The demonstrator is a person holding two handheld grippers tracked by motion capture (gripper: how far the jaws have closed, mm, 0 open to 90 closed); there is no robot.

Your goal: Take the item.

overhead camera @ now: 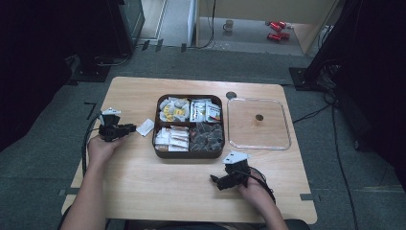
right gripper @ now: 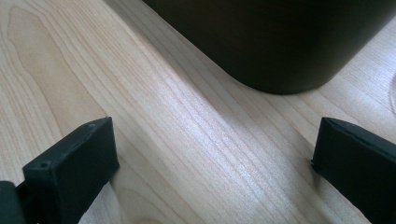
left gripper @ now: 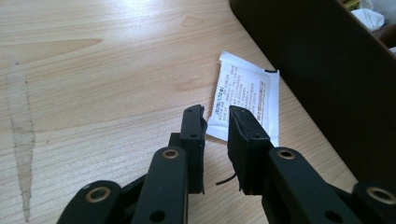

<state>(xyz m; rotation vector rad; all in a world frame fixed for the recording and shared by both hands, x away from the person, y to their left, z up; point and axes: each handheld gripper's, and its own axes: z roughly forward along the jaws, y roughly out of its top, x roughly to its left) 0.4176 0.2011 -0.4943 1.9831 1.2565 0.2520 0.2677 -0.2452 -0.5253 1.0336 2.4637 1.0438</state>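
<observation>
Just past the left gripper (left gripper: 216,119), a white sachet (left gripper: 246,99) flat on the table (left gripper: 93,84), its near edge behind the tips; jaws slightly apart, nothing pinched between them. Right of those jaws, brown tray (left gripper: 322,70) wall, sachet just beside it. Ahead of the right gripper (right gripper: 215,154), the tray's rounded corner (right gripper: 280,46), apart from the tips; jaws wide apart over bare wood. Seen from above: right gripper (overhead camera: 221,181) near the tray's front edge, clear lid (overhead camera: 258,124) well beyond.
</observation>
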